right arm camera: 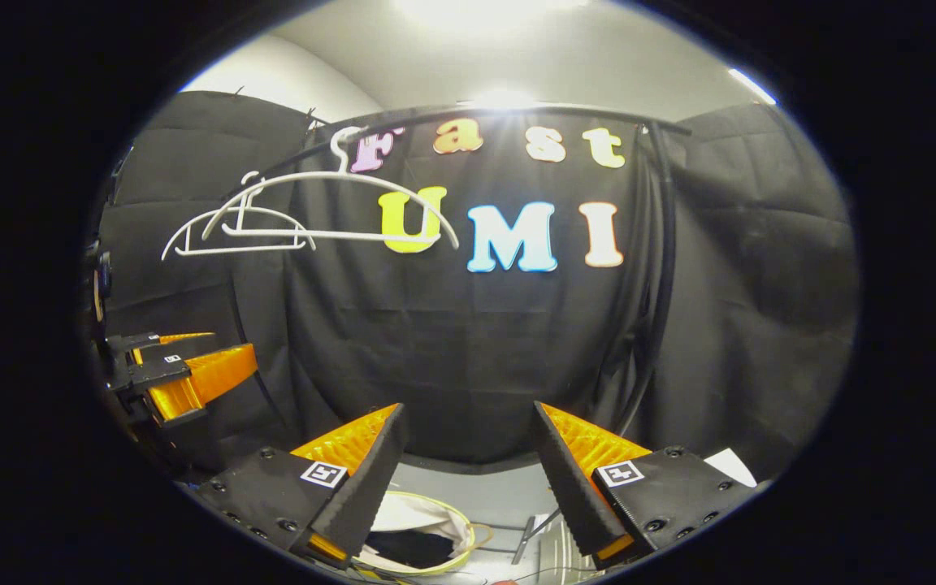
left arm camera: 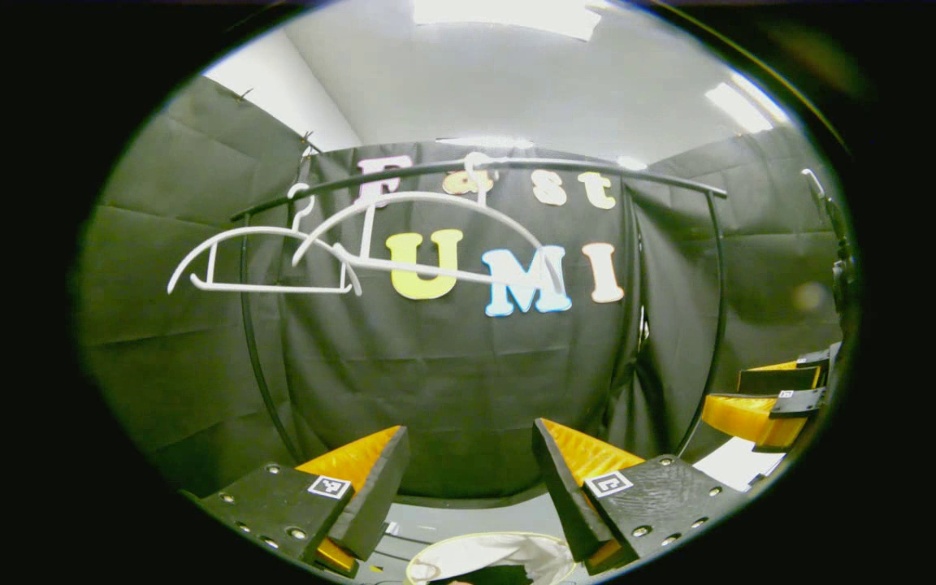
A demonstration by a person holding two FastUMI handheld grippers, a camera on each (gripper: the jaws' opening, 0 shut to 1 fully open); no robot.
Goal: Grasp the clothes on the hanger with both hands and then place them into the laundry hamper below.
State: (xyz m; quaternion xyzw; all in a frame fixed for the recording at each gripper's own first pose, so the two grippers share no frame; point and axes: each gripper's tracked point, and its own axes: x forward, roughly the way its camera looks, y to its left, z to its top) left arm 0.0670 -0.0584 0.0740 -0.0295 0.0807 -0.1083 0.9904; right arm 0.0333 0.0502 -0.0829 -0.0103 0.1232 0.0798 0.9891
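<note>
Two bare white hangers (left arm camera: 273, 288) (left arm camera: 435, 197) hang on the black rail (left arm camera: 517, 166); no clothes are on them. In the right gripper view the same hangers (right arm camera: 232, 250) (right arm camera: 354, 236) sit at upper left. The round hamper (left arm camera: 468, 546) (right arm camera: 453, 513) stands below, with a dark garment (right arm camera: 415, 548) lying in its white lining. My left gripper (left arm camera: 468, 463) is open and holds nothing, above and behind the hamper. My right gripper (right arm camera: 468, 455) is open with nothing between its fingers. Each gripper shows at the side of the other's view, the right (left arm camera: 764, 396) and the left (right arm camera: 192, 356).
Black cloth walls close in the booth on all sides behind the curved rail and its uprights (right arm camera: 663, 244). A white sheet (left arm camera: 736, 463) (right arm camera: 728, 465) lies on the pale floor at the right. Thin wire bars (right arm camera: 533, 528) lie on the floor beside the hamper.
</note>
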